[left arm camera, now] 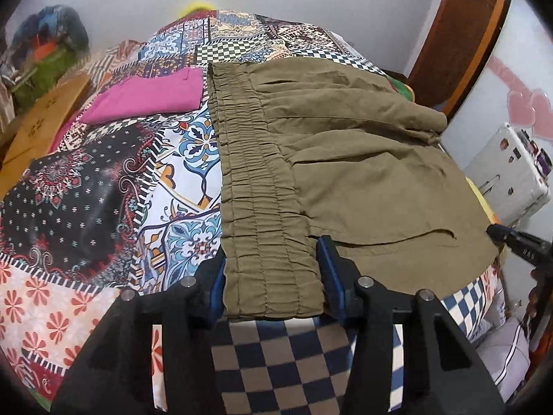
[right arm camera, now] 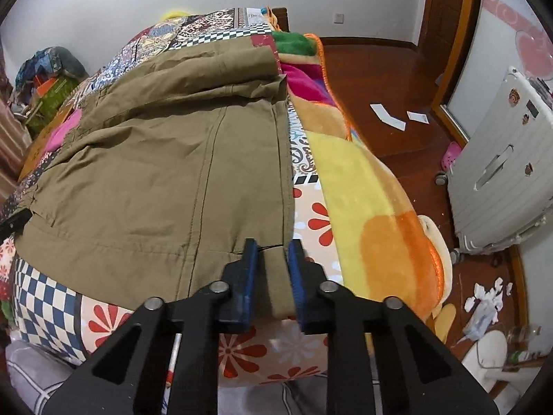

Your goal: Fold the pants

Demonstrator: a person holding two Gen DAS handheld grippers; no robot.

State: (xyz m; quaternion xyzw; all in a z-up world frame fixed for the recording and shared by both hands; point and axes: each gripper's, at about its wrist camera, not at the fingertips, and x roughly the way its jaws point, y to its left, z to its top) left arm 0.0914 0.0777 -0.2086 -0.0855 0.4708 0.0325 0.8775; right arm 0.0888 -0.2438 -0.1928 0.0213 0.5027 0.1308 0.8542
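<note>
Patchwork bedspread (left arm camera: 103, 186) bears creased olive pants (left arm camera: 345, 159); both tongs (left arm camera: 273, 287) (right arm camera: 273, 283) gape around edges.

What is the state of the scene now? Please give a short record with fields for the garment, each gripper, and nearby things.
garment: olive pants, lying on the patchwork bedsheet
left gripper: open, fingers astride the elastic waistband
right gripper: open, fingers astride the near leg hem
other cloth: folded magenta garment beyond the waistband
floor: white suitcase, paper scraps
</note>
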